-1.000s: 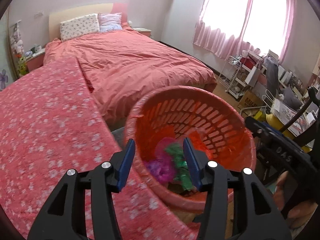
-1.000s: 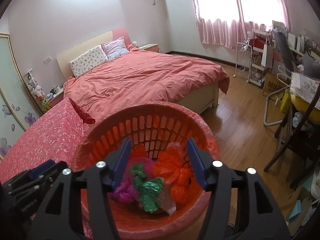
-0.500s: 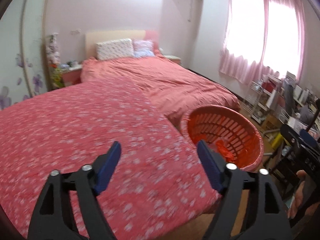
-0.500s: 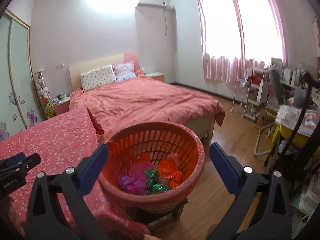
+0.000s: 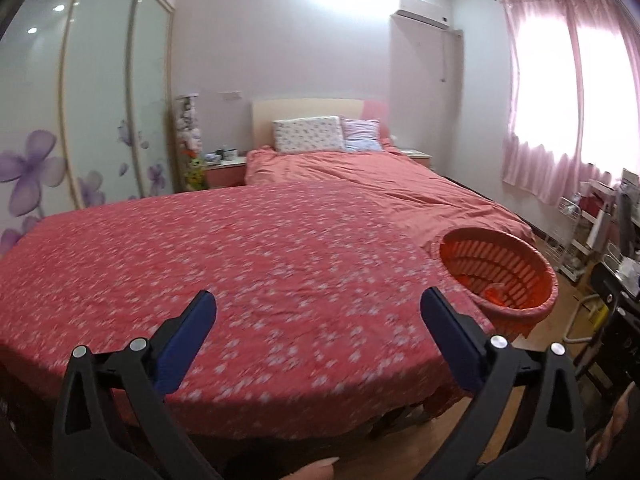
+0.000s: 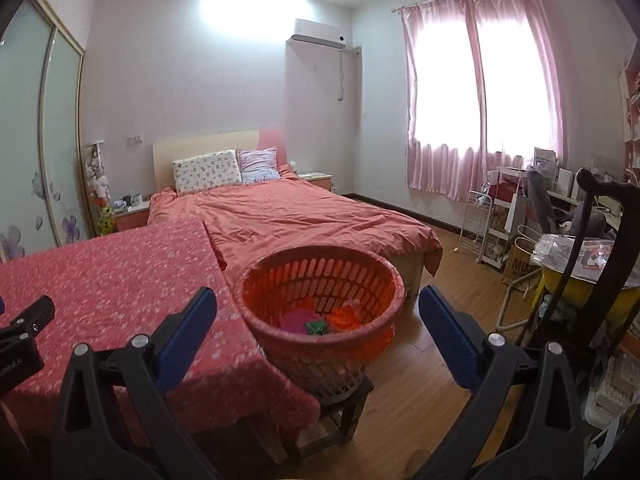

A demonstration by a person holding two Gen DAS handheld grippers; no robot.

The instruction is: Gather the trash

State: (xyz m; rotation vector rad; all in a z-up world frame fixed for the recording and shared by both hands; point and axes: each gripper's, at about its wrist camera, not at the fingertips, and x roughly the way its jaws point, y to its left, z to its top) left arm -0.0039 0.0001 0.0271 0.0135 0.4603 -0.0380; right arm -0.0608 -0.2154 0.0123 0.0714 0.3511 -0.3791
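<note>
An orange slatted basket (image 6: 320,276) stands on a low stool beside a table under a red flowered cloth (image 6: 100,280). In it lie crumpled pink (image 6: 294,322), green (image 6: 316,326) and orange (image 6: 348,316) wrappers. My right gripper (image 6: 318,293) is open and empty, back from the basket and facing it. My left gripper (image 5: 318,296) hangs over the cloth (image 5: 240,260) with its jaws opening and nothing between them. From the left wrist view the basket (image 5: 500,264) sits off to the right. No loose trash shows on the cloth.
A bed with a pink-red cover (image 6: 300,216) lies behind the table and basket. A wire cart (image 6: 480,220), a box and a dark chair (image 6: 600,240) crowd the right side. Wooden floor (image 6: 432,380) runs between basket and chair. Sliding wardrobe doors (image 5: 100,120) line the left wall.
Both grippers drew back and up from over the basket, and their jaws spread wide. The left view swung left onto the flowered cloth, so the basket now sits at its right.
</note>
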